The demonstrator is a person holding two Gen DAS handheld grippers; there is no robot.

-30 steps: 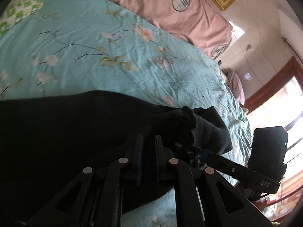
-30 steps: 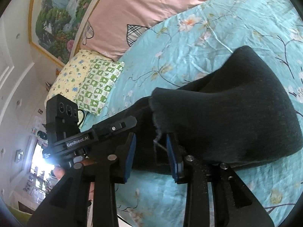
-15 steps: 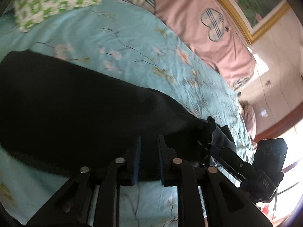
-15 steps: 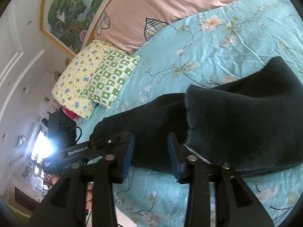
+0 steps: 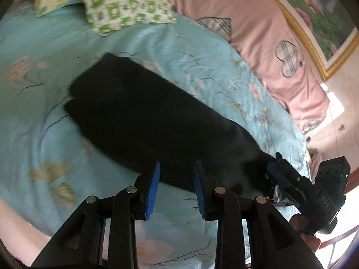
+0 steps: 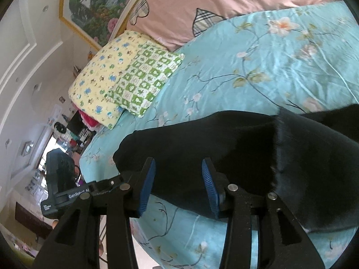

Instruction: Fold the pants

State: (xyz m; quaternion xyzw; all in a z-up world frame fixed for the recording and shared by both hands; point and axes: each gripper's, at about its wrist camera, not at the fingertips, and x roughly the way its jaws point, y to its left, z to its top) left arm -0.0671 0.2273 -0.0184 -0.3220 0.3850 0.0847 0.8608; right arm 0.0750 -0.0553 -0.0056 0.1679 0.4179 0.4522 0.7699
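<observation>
Black pants (image 5: 152,125) lie folded in a long strip on the blue floral bedsheet (image 5: 33,116). They also show in the right wrist view (image 6: 224,148), with one layer folded over the other at the right. My left gripper (image 5: 176,174) is open and empty just above the pants' near edge. My right gripper (image 6: 177,174) is open and empty over the near edge of the pants. The right gripper also shows in the left wrist view (image 5: 276,174), at the right end of the pants.
A green checked pillow (image 5: 125,0) and a yellow pillow (image 6: 101,76) lie at the head of the bed. A pink headboard cover (image 5: 258,27) stands behind, below a framed painting (image 6: 98,6). The bed's near edge (image 6: 157,242) drops off below the grippers.
Both grippers have let go of the pants and opened. They have pulled back towards the bed's near edge, and the pants now lie flat.
</observation>
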